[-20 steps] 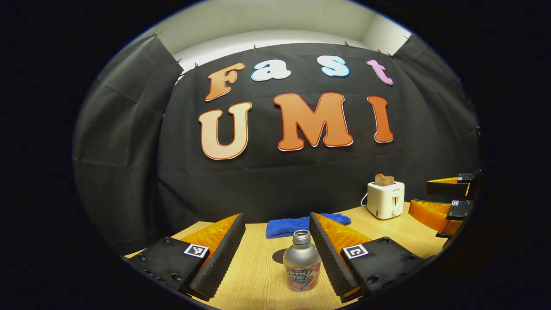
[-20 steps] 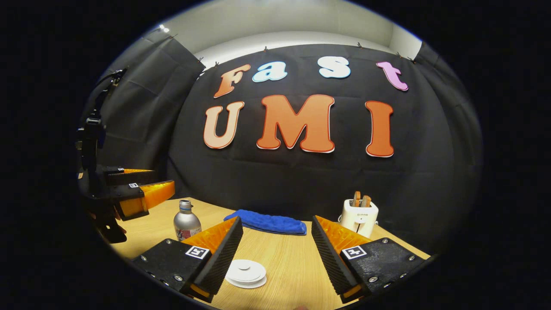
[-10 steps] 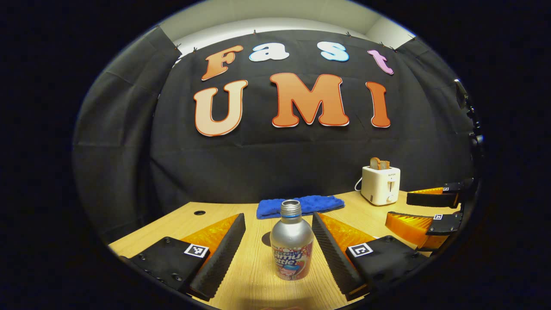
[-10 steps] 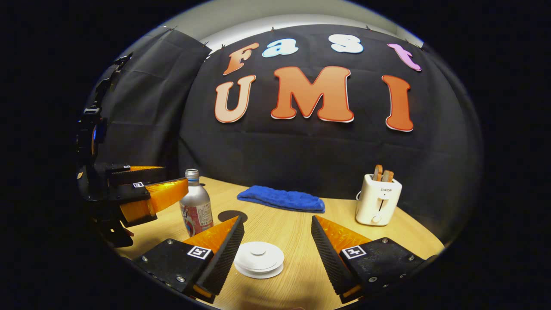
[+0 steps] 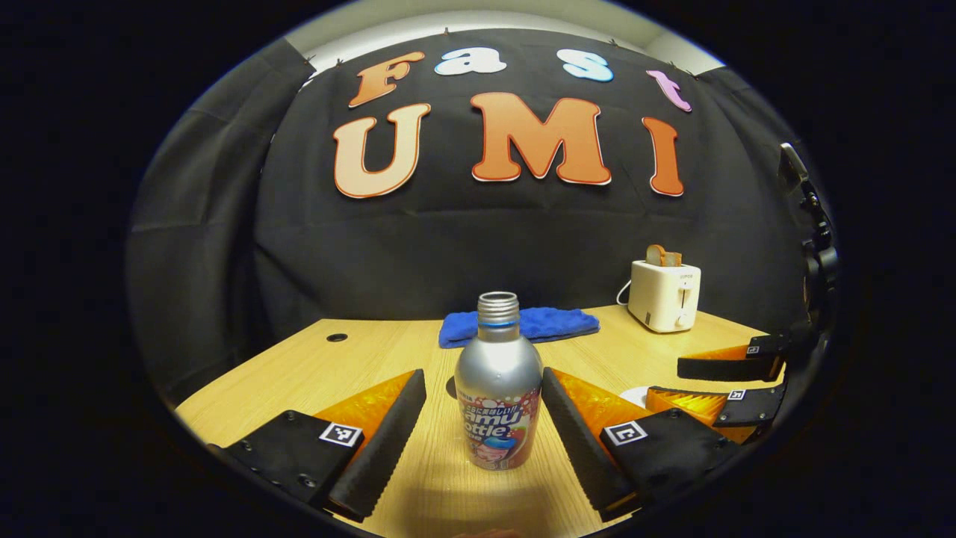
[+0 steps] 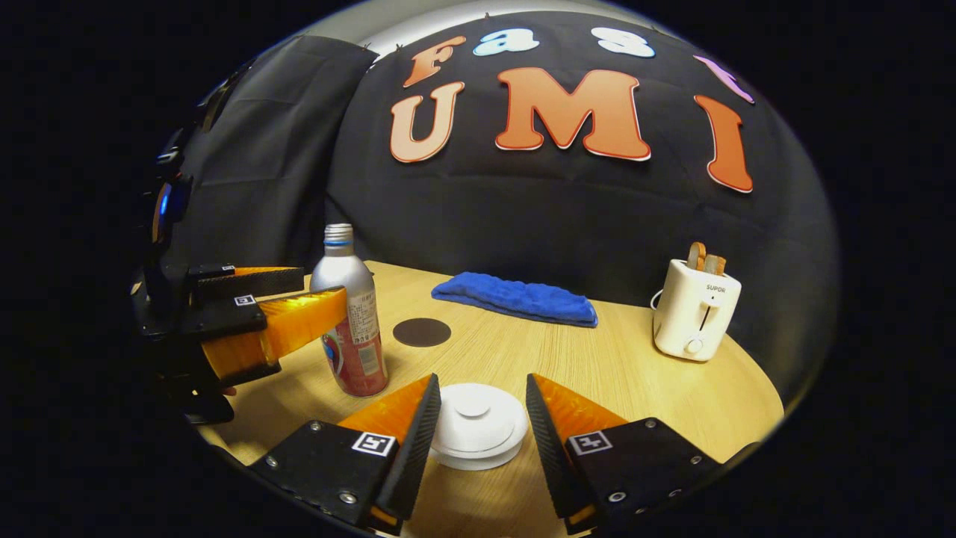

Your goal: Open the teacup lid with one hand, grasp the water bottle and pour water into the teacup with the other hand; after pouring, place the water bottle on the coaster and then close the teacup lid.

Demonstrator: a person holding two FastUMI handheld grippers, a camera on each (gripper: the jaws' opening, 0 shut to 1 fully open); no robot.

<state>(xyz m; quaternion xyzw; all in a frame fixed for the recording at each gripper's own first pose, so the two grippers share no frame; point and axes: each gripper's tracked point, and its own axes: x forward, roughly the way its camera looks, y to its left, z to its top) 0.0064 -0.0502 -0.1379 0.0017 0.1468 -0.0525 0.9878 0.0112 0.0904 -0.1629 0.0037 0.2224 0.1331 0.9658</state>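
Observation:
A silver water bottle (image 5: 498, 388) with no cap stands upright on the wooden table, between the spread fingers of my left gripper (image 5: 482, 373), which is open. I cannot tell whether the pads touch it. In the right gripper view the bottle (image 6: 351, 321) stands at the left with the left gripper (image 6: 325, 288) around it. The white teacup lid (image 6: 474, 426), round with a flat knob, sits between the fingers of my right gripper (image 6: 482, 381), open and close on both sides. A dark round coaster (image 6: 422, 332) lies behind the bottle. My right gripper (image 5: 717, 381) shows low at the right.
A blue towel (image 6: 515, 297) lies at the back of the table (image 6: 635, 373). A white toaster (image 6: 694, 317) with bread slices stands at the back right. A small cable hole (image 5: 337, 338) sits near the table's back left.
Both grippers came down and forward. The bottle now stands deeper between the left fingers. The right fingers have dropped around the lid and the gap between them has narrowed.

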